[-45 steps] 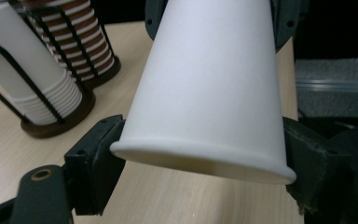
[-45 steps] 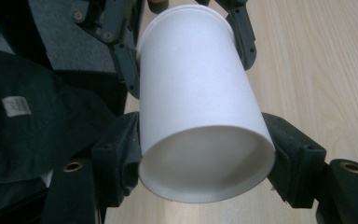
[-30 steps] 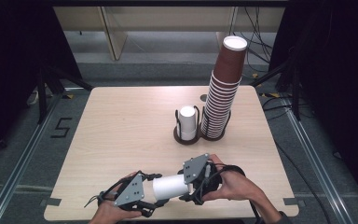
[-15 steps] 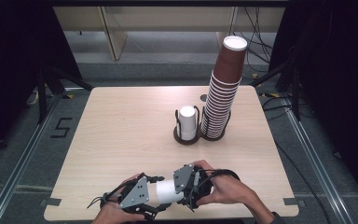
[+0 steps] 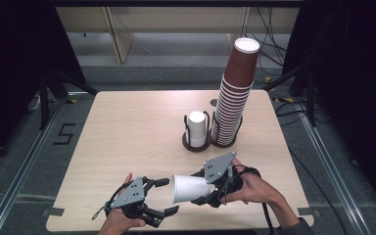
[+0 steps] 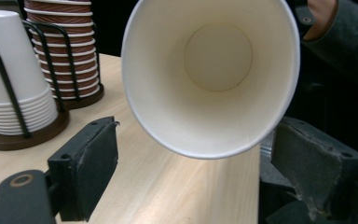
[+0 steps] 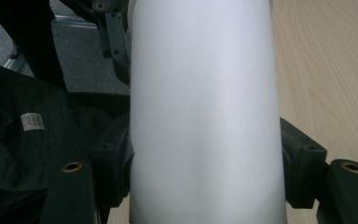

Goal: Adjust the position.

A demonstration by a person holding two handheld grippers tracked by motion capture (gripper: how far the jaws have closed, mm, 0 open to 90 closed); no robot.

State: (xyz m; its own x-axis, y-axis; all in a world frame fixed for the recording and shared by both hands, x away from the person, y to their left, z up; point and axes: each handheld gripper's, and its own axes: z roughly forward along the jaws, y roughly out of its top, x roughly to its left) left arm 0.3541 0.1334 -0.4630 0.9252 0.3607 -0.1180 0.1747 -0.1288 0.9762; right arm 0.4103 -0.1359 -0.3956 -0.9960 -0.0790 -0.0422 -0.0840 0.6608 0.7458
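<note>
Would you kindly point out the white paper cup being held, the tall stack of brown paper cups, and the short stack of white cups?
white paper cup (image 5: 188, 188), high view, on its side wall.
tall stack of brown paper cups (image 5: 235, 98), high view, mid-stack.
short stack of white cups (image 5: 197, 126), high view, top cup's side.

Light wooden table (image 5: 127, 132), bearing a two-ring brown cup holder (image 5: 210, 143) toward its far right side.
</note>
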